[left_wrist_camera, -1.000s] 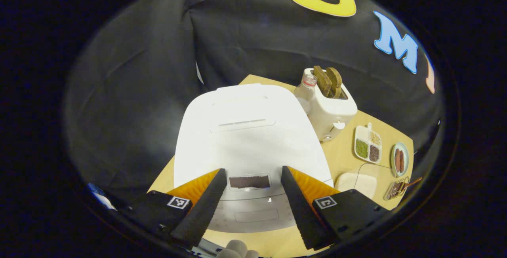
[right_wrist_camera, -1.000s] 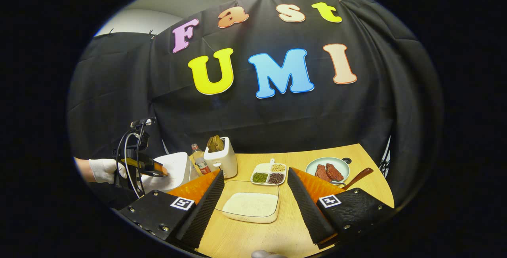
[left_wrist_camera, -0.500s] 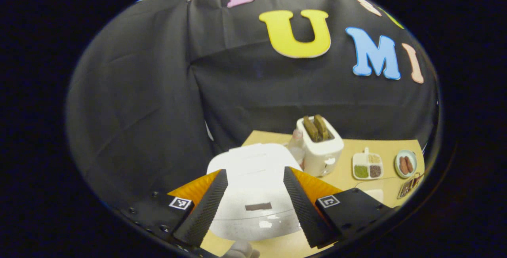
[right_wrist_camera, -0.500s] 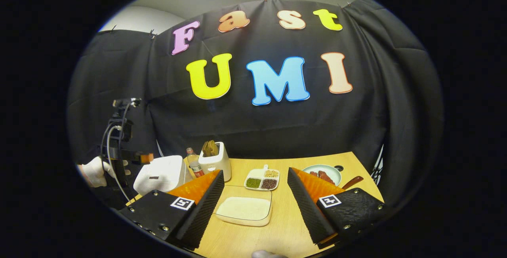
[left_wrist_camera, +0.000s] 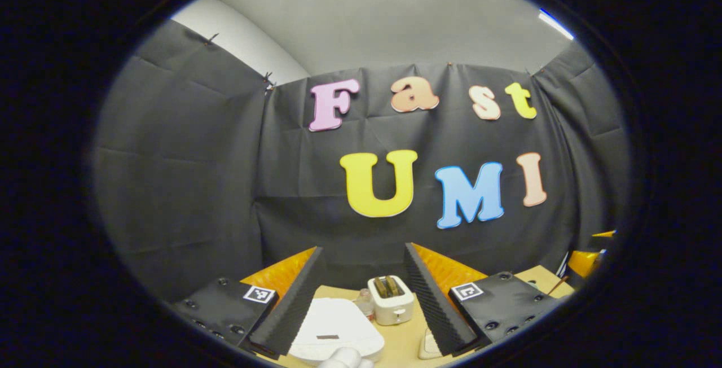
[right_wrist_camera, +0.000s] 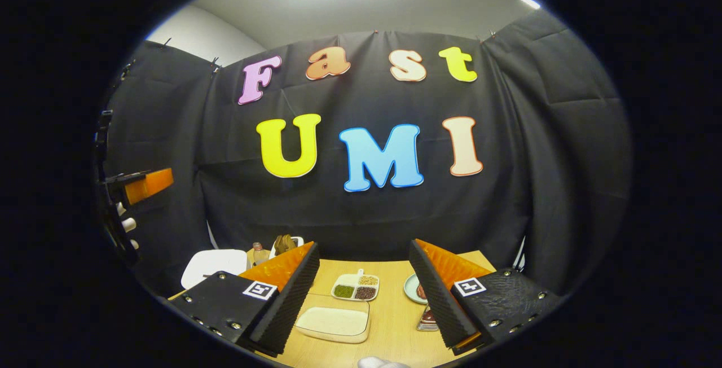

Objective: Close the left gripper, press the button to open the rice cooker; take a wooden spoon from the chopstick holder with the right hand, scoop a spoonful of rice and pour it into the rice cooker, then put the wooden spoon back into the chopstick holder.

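My left gripper (left_wrist_camera: 362, 248) is open and held high, level with the booth wall. Below and between its fingers sits the white rice cooker (left_wrist_camera: 334, 334) with its lid down. In the right gripper view the cooker (right_wrist_camera: 213, 263) stands at the table's left end, and the left gripper (right_wrist_camera: 141, 185) hangs well above it with a gloved hand behind. My right gripper (right_wrist_camera: 364, 242) is open and holds nothing. The glass dish of rice (right_wrist_camera: 334, 323) lies under it. The chopstick holder (right_wrist_camera: 427, 319) peeks out beside its right finger, which hides the spoon.
A white toaster (left_wrist_camera: 389, 300) with bread and a small bottle (left_wrist_camera: 365, 302) stand behind the cooker. A divided dish of beans (right_wrist_camera: 355, 288) and a plate of meat (right_wrist_camera: 413, 289) sit beyond the rice dish on the wooden table (right_wrist_camera: 389, 328).
Both grippers have lifted and tilted up away from the table. The left one has drawn back from just over the cooker's lid, which stays down. Both stay open.
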Available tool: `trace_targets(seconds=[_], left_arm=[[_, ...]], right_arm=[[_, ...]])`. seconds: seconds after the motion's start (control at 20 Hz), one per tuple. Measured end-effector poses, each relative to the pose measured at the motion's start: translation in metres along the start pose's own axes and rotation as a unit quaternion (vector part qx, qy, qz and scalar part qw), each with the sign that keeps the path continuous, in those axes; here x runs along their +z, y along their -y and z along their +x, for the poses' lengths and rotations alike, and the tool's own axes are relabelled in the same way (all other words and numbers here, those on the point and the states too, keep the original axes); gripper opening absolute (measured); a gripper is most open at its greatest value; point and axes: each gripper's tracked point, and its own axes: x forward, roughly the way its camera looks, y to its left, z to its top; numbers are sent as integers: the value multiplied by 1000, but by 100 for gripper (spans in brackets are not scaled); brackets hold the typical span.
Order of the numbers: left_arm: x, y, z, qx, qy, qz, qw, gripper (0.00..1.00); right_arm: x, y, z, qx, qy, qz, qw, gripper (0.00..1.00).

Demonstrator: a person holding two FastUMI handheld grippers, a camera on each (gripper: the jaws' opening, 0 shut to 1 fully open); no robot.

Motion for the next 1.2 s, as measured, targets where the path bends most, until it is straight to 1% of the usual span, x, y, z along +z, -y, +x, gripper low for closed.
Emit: trace_targets(seconds=[0.1, 0.25, 0.5, 0.6, 0.65, 0.75, 0.9, 1.0, 1.2], left_arm=[[8, 5, -14, -10, 11, -1, 1000, 99], [6, 15, -30, -30, 14, -4, 999, 99], [-14, 6, -31, -30, -13, -12, 999, 99], [-19, 1, -30, -24, -19, -11, 999, 99], [-21, -1, -29, -23, -22, -8, 999, 98], [-23, 1, -28, -26, -26, -10, 999, 99], [-26, 3, -30, -29, -28, -7, 999, 96], [-33, 7, -32, -33, -36, -11, 999, 99], [-40, 0, -33, -29, -46, -10, 998, 99]], right_arm=[[17, 9, 6, -11, 11, -1, 1000, 98], [25, 16, -1, -28, 22, -13, 999, 98], [36, 19, -10, -49, 34, -12, 998, 98], [40, 19, -11, -51, 36, -11, 998, 98], [39, 17, -13, -50, 35, -11, 998, 98], [39, 17, -15, -52, 34, -14, 998, 98], [40, 15, -18, -53, 34, -12, 998, 98], [40, 13, -18, -50, 33, -8, 998, 98], [42, 15, -21, -52, 34, -8, 998, 98]])
